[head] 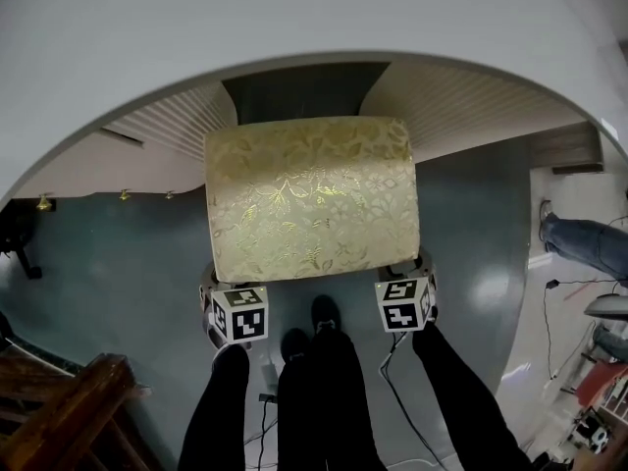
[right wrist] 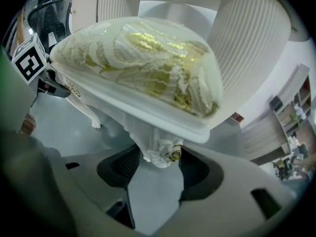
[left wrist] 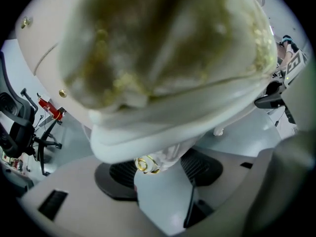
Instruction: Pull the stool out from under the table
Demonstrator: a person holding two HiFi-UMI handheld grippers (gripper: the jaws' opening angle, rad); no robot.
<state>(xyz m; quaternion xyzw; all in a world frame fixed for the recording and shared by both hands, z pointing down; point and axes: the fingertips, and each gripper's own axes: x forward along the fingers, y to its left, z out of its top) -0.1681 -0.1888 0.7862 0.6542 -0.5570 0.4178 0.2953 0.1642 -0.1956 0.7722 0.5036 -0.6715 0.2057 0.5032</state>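
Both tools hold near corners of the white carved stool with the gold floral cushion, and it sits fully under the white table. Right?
No: the head view shows the white carved stool with the gold floral cushion out in front of the white table, its cushion uncovered. The left tool and right tool do hold its near corners.

Glossy grey-blue floor (head: 118,243); standing on it, the gold-patterned stool (head: 312,196), the table's fluted white base (head: 177,121), a person's black shoes (head: 325,312).
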